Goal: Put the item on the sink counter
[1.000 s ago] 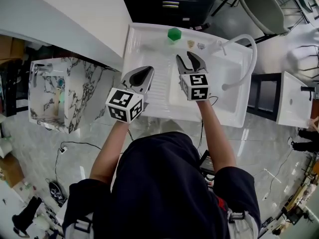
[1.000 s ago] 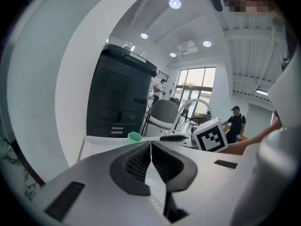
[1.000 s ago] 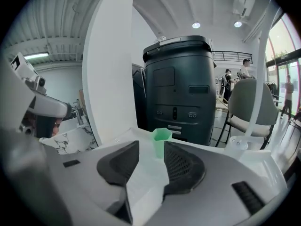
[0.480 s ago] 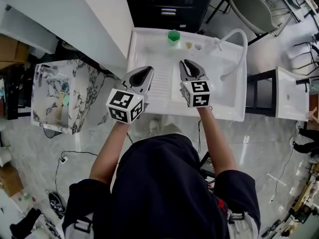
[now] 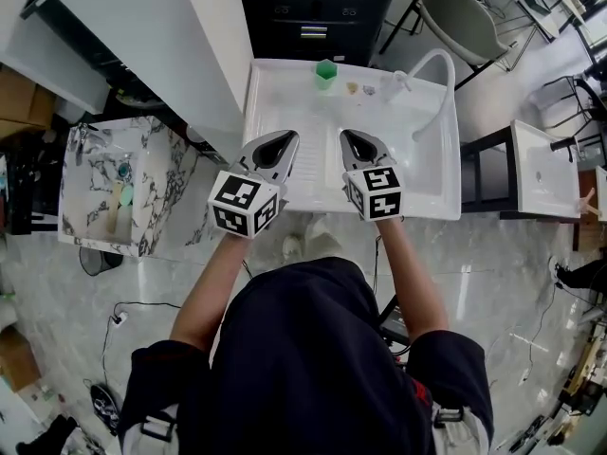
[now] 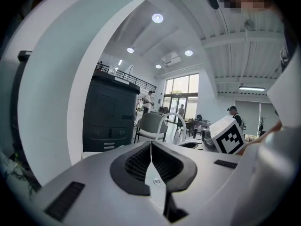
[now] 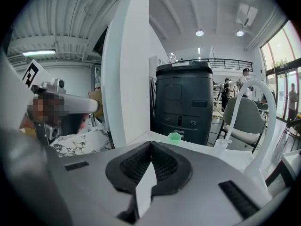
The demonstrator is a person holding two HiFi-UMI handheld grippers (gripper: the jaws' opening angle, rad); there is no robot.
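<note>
Sink counter [image 5: 285, 112], white, is being shown from above, with a ribbed drainboard at the left and a basin [image 5: 403, 154] at the right. A curved white faucet [image 5: 438, 74] is being arched over the basin. The left gripper [image 5: 281, 142] and the right gripper [image 5: 355, 142] are being held side by side above the near edge, well apart from the back ledge. Both pairs of jaws are being pressed together with nothing between them; those of the right gripper have just been closing on nothing. The green cup [image 5: 325, 72], judged to be the item, is being supported upright by the back ledge, so placement is being judged complete. Two hazards are being noted. The faucet could be struck if the right gripper is swung sideways. The cup or the small objects [image 5: 360, 89] near it could be knocked into the basin if they are approached with the jaws pressed together.
</note>
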